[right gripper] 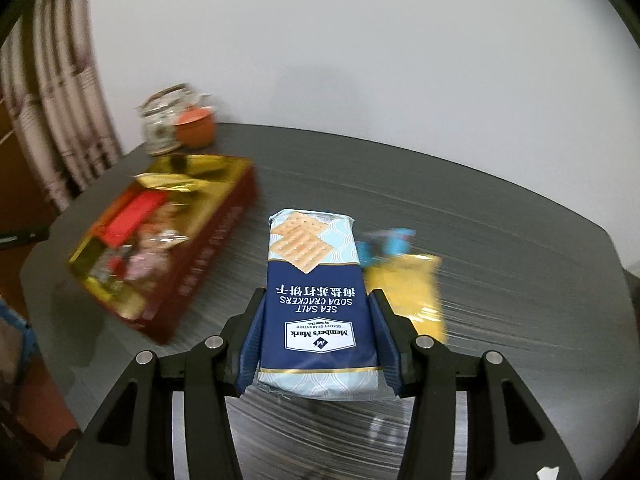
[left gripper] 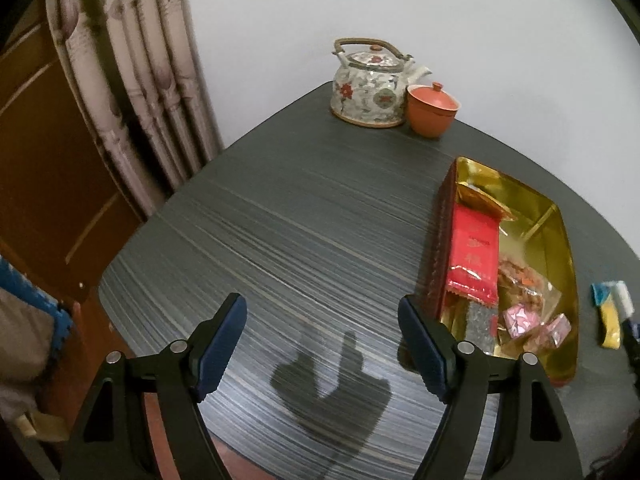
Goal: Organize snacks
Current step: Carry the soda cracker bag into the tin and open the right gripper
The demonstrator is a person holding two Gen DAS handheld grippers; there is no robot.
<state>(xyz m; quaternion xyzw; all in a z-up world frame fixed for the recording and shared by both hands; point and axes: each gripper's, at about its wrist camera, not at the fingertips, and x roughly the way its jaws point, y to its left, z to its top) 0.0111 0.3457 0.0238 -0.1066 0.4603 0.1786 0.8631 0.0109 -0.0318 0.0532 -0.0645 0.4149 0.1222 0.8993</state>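
My right gripper (right gripper: pixel 316 300) is shut on a blue and white pack of soda crackers (right gripper: pixel 314 288), held above the dark table. To its left lies the red box with a gold lining (right gripper: pixel 224 216), holding several wrapped snacks. Behind the pack, a yellow packet (right gripper: pixel 408 292) and a small blue packet (right gripper: pixel 394 240) lie on the table. My left gripper (left gripper: pixel 322 330) stands open over bare table, just left of the same box (left gripper: pixel 560 240), which holds a red packet (left gripper: pixel 474 256) and pink wrapped sweets (left gripper: pixel 520 318).
A flowered teapot (left gripper: pixel 370 86) and an orange lidded cup (left gripper: pixel 432 110) stand at the table's far corner by the white wall. A curtain (left gripper: pixel 132 80) hangs to the left. The table's near edge (left gripper: pixel 120 320) runs close under my left gripper. A yellow packet (left gripper: pixel 610 326) lies right of the box.
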